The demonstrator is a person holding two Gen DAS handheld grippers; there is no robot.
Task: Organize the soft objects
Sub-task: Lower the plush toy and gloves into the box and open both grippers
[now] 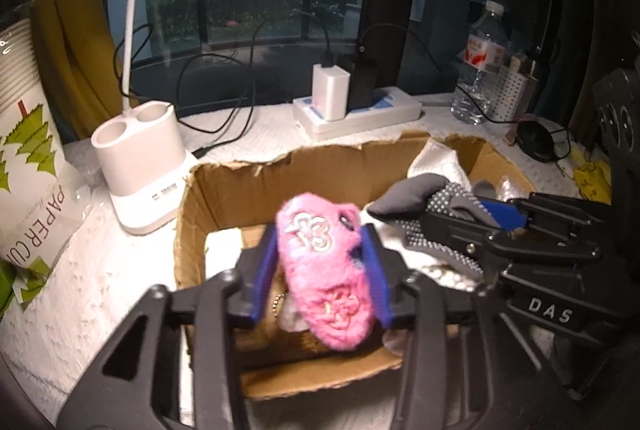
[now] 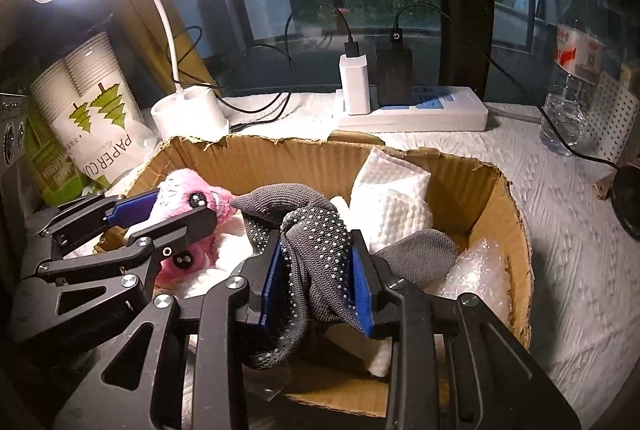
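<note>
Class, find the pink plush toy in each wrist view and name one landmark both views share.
Left wrist view: pink plush toy sits at centre, between the left gripper jaws, over the cardboard box.
Right wrist view: toy lies centre-left, partly hidden behind the left gripper.
Shared landmark: the white power strip behind the box.

Cardboard box [image 2: 500, 214] on table [image 2: 560, 230] before me. Plush toy [image 1: 324, 270] over its left half, glove [image 2: 316, 254] right. Power strip [image 2: 420, 114] behind box; lamp base [image 1: 140, 166] behind-left.
</note>
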